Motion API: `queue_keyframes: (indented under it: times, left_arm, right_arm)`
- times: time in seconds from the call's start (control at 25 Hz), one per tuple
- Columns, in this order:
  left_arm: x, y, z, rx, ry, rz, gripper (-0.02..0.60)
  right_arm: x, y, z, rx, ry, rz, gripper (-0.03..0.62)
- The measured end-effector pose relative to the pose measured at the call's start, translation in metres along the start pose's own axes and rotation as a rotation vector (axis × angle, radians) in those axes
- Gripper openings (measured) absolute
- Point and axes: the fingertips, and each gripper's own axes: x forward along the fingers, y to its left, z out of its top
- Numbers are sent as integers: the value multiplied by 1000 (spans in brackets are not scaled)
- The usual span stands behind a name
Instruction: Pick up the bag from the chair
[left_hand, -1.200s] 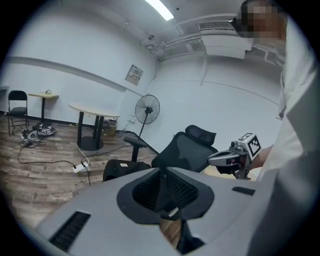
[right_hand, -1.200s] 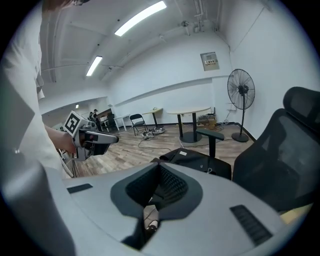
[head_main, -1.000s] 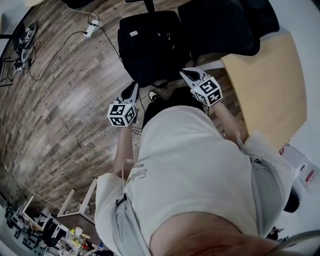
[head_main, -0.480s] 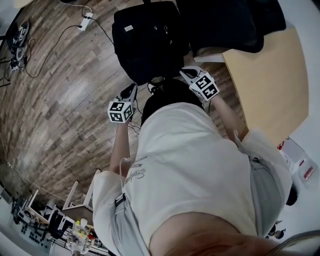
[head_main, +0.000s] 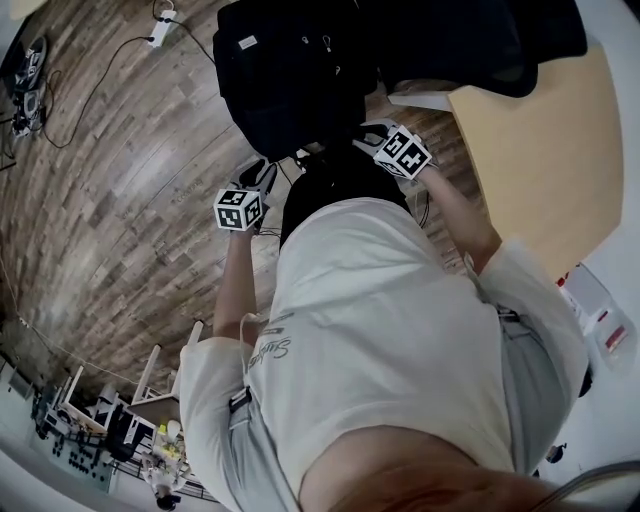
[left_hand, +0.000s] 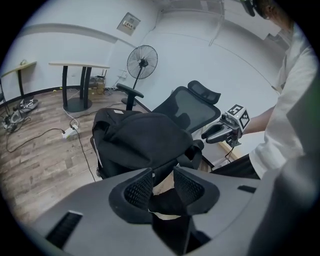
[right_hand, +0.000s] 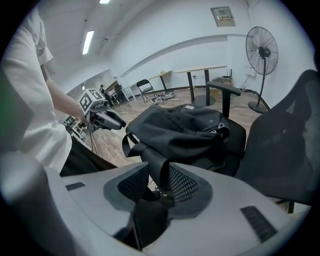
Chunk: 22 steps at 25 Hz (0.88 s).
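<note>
Resting on the seat of a black mesh chair (left_hand: 187, 107), the black bag (left_hand: 140, 137) lies slumped, with its straps hanging over the front edge. One strap (right_hand: 155, 165) hangs between the jaws of the right gripper (right_hand: 157, 185). Those jaws have just been opening and now stand wide, not clamped on the strap. The left gripper (left_hand: 163, 184) has its jaws apart and points at the bag's near edge, with nothing clamped. The dark shape seen through its gap cannot be identified. A wooden floor (head_main: 130, 180) lies beneath the chair. A light wooden table (head_main: 540, 150) stands at the person's right. A pedestal fan (left_hand: 142, 62) stands by the far wall.
</note>
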Motion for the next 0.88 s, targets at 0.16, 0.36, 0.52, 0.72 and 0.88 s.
queue_keyframes:
  times: [0.16, 0.36, 0.52, 0.72, 0.88]
  left_arm:
    - [12, 2, -5, -8, 32, -17, 143]
    - [25, 8, -18, -44, 73, -53, 144]
    - [32, 9, -26, -34, 104, -66, 144]
    - [41, 8, -19, -14, 107, -101, 144]
    - [47, 3, -18, 24, 150, -129, 146]
  right_arm:
    - [8, 0, -6, -36, 45, 31, 124]
    - [25, 4, -15, -76, 81, 76, 127]
    - [36, 9, -22, -80, 106, 149, 129]
    - [52, 19, -19, -136, 90, 203, 115]
    - [70, 26, -15, -116, 89, 254, 118]
